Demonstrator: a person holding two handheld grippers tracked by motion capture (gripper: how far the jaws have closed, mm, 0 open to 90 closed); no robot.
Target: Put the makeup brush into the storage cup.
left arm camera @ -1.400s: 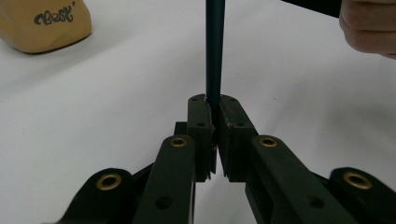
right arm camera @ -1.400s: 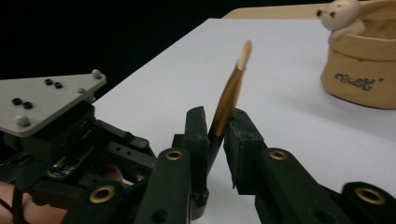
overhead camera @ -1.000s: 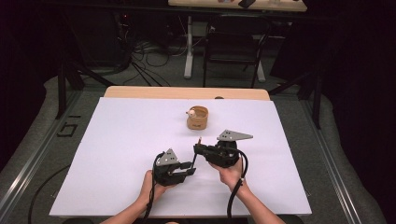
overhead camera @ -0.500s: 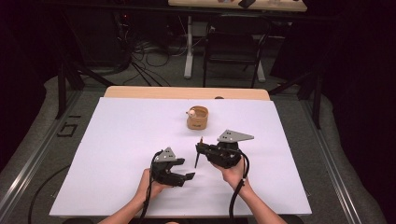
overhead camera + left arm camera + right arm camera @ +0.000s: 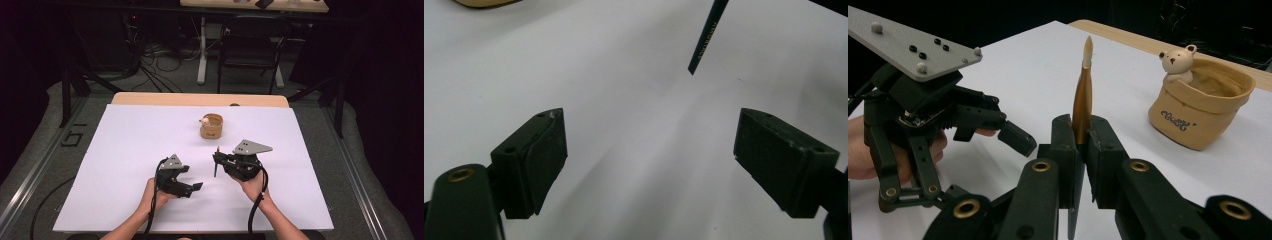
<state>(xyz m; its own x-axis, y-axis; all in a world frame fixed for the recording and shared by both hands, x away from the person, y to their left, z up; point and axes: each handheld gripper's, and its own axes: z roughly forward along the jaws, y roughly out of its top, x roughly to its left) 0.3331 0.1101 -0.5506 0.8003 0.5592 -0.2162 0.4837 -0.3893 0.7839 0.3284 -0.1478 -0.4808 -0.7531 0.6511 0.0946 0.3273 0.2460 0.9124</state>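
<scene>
Brush (image 5: 1082, 95) is the thing to watch here: a thin paintbrush with a gold ferrule and pale bristles, clamped upright in the right tool (image 5: 1075, 150), bristles up, dark handle hanging down below the jaws. From the high view it sits well on the near side of the little tan pouch-shaped pot (image 5: 212, 126), the one with a tiny bear figure (image 5: 1176, 62) on its rim, and nothing is touching that pot.

Grip looks narrow to me. The jaws pinch the brush right about where the ferrule meets the handle, so it's a round, tapered, slick spot. My guess is it could pivot or slide if the hand tilts fast, and then the dark handle tip (image 5: 704, 37), which the left gripper view shows hovering above the white counter (image 5: 125, 150), would swing or drop.

Left tool (image 5: 186, 188) is on the near-left side of the pot, jaws spread wide apart, holding nothing, pointed toward the brush. If this turns into a handover, the risk is the two tools bumping, since they're already near each other, or the left one closing on the skinny handle off-centre and twisting it out of the right one.

Also that pot looks light and soft-walled. If the brush goes in there at an angle, I'd bet it tips or skids across the counter, because nothing's holding it down.
</scene>
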